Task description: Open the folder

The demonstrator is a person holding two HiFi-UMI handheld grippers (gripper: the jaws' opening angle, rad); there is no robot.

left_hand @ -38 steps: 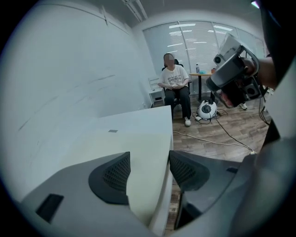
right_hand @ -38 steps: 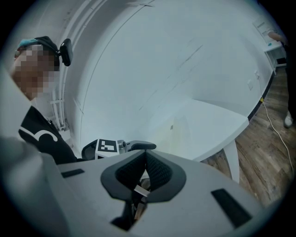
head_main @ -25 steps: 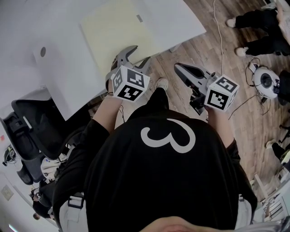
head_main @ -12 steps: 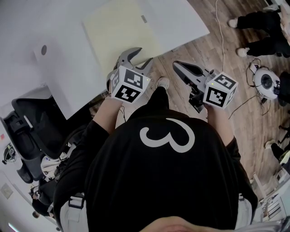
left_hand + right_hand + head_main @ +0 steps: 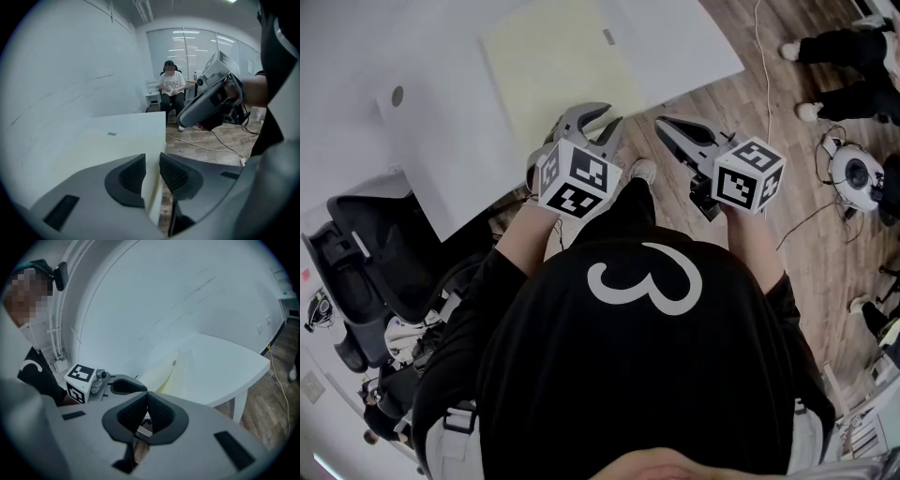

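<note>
The left gripper has just been closing its jaws. They now stand a narrow gap apart, with the near edge of the folder in that gap, and the pads do not clearly press it. Just beside it, the right gripper hangs off the worktop over the wood floor, jaws closed tip to tip and empty. The folder is pale yellow, flat and shut, with 1 small grey label near its far edge. It lies at the white worktop's near edge.
</note>
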